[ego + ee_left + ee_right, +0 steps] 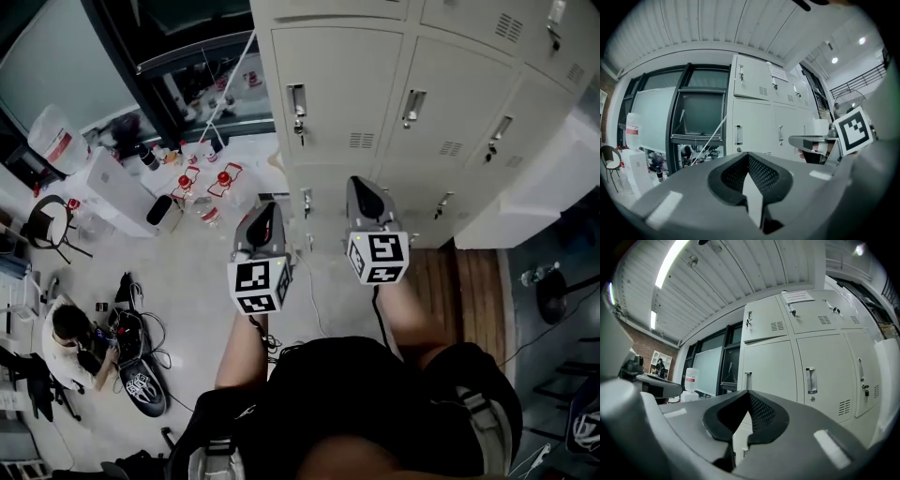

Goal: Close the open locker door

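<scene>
The open locker door stands swung out to the right of the right gripper, well apart from it and slightly ahead. In the right gripper view it shows only as a pale slab at the far right edge. Neither tool touches it.

The right gripper has its jaws pressed together on nothing. The left gripper, just beside it on the left, is likewise closed and empty. So the door will likely be pushed with a blunt closed tip.

The main risk is a skid. A narrow tip on a smooth painted panel can slide off sideways, especially if it lands near the hinge side, where the push does little.

A hard shove could slam the door so that it bounces back unlatched. Swinging right from here, the tip may also clip the handles on the shut lockers straight ahead. Loose cable lies on the floor below both tools and could catch a foot.
</scene>
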{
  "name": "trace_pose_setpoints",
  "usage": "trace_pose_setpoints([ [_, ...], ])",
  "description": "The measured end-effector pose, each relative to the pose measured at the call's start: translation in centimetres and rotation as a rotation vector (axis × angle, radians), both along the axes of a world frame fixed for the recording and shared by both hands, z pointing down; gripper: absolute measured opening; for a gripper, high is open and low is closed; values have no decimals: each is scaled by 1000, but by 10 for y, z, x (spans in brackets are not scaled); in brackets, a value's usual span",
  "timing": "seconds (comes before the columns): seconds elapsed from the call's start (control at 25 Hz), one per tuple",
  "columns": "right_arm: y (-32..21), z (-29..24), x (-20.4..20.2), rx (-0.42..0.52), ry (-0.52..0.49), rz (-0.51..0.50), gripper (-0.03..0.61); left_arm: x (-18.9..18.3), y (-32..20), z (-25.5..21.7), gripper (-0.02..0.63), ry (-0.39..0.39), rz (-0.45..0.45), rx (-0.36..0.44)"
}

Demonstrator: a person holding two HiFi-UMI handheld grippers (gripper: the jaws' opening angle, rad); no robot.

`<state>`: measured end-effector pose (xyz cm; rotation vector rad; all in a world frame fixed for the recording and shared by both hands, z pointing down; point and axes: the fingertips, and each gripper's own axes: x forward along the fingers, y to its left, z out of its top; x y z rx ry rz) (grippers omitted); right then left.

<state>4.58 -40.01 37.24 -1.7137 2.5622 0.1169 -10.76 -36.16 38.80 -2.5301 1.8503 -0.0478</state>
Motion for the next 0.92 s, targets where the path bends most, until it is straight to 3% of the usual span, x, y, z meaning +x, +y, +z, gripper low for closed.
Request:
trace_pose_setpoints([
  [0.92,16,-1,-15,1,-17,-50,9,-3,21,-12,0,5,2,35],
])
